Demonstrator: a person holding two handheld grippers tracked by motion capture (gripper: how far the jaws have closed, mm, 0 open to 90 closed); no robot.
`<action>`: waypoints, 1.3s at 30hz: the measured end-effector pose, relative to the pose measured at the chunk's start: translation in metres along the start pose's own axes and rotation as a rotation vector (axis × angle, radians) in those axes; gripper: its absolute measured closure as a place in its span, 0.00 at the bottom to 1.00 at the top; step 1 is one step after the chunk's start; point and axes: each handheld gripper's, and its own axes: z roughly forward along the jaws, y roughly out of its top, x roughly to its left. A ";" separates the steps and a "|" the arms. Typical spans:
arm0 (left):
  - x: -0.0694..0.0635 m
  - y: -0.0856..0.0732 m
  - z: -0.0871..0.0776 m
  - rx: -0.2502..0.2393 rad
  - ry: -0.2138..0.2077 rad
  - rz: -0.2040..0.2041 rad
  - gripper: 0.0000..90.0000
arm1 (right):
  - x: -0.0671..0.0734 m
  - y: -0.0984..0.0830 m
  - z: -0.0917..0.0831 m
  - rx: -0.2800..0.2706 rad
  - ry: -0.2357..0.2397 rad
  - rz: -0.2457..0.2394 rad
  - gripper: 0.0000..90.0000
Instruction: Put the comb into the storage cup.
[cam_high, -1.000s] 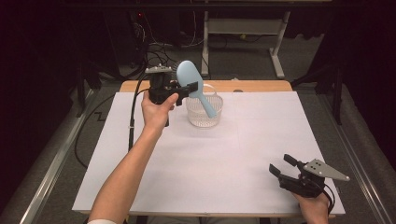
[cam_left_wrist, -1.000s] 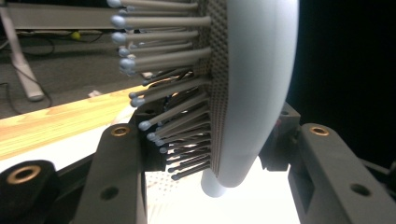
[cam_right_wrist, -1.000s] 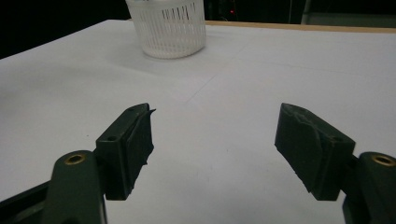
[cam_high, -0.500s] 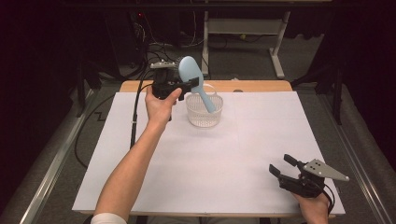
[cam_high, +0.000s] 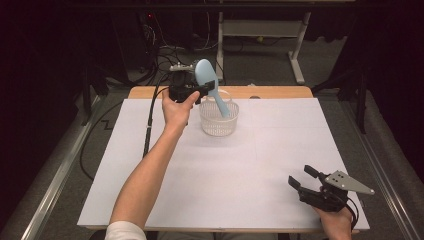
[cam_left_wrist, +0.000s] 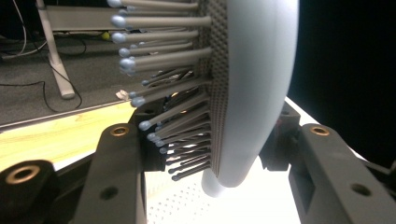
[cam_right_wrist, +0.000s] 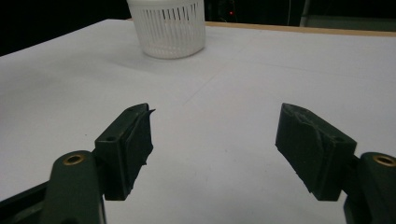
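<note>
At the table's twelve o'clock, the left gripper (cam_high: 200, 90) clamps a pale blue hairbrush (cam_high: 211, 89) by its neck, handle tip dipping into the white basket (cam_high: 218, 121). Lowering the handle straight down, centred inside the rim, should avoid tipping it. At five o'clock, the right gripper (cam_high: 306, 181) rests with jaws spread, empty.

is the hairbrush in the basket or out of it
Partly in: the hairbrush's handle end dips inside the basket's rim, while the left gripper holds its head above.
</note>
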 end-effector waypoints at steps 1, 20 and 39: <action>0.000 0.000 0.001 0.002 0.001 0.001 0.59 | 0.000 0.000 0.000 0.000 0.000 0.001 0.31; -0.003 -0.011 0.025 0.051 0.014 0.029 0.58 | 0.000 0.000 0.000 0.005 0.001 0.001 0.31; -0.006 -0.025 0.043 0.063 0.033 0.043 0.58 | 0.000 0.000 0.003 0.011 0.013 -0.004 0.31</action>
